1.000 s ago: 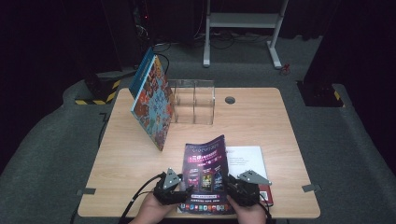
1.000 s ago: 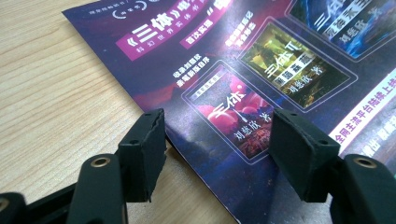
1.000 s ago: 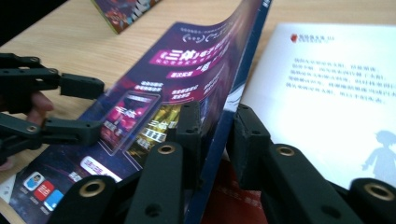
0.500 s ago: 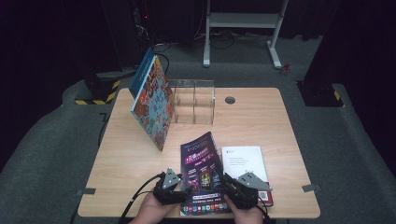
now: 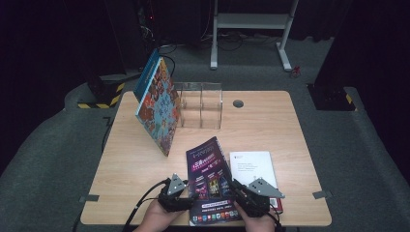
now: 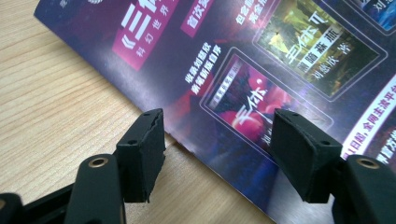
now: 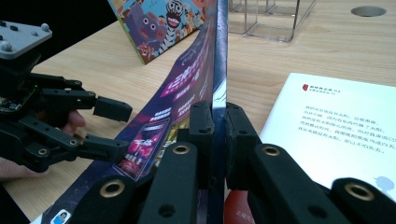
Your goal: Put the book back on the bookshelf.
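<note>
Plenty of bare table [image 5: 270,125] on the right side and along the left edge. Up back, the clear acrylic holder [image 5: 200,104] and the leaning picture book [image 5: 159,108] block things, and the white booklet [image 5: 252,166] lies flat near the front.

place: lab | cues: dark curtains [image 5: 58,43], white stand [image 5: 251,29], lone wooden table [image 5: 270,125]
</note>
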A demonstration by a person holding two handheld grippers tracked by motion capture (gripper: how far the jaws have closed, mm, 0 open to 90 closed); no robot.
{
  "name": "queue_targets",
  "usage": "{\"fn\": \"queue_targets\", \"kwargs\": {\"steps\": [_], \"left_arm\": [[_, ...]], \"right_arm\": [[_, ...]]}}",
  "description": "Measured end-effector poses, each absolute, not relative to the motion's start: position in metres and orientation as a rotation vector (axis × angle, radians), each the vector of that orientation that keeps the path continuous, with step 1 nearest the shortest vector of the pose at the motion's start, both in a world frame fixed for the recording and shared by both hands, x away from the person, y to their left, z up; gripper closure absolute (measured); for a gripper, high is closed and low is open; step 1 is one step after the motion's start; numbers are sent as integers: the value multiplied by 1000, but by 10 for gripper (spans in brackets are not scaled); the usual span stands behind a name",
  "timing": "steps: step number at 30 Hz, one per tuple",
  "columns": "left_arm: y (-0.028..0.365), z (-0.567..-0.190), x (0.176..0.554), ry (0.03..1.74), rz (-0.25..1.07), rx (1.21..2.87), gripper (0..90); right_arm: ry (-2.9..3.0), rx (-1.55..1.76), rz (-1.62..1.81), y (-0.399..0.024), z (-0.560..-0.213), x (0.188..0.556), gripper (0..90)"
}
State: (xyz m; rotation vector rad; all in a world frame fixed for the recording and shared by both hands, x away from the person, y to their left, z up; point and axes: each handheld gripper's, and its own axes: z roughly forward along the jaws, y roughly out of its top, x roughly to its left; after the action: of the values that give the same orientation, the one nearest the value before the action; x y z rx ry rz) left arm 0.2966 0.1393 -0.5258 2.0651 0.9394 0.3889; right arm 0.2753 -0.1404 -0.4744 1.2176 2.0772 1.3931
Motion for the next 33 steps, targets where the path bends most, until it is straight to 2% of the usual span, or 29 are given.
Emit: {"fn": "queue_targets", "kwargs": {"steps": [19, 26, 33], "left_arm": [[140, -526, 298, 985, 441, 2060, 367], [140, -526, 298, 987, 447, 2058, 380], [140, -525, 298, 982, 459, 2061, 379]], "right_arm": [[2126, 1408, 1315, -150, -489, 278, 756], [2140, 1468, 1288, -154, -494, 284, 672], [2143, 1463, 1262, -152, -490, 292, 535]]}}
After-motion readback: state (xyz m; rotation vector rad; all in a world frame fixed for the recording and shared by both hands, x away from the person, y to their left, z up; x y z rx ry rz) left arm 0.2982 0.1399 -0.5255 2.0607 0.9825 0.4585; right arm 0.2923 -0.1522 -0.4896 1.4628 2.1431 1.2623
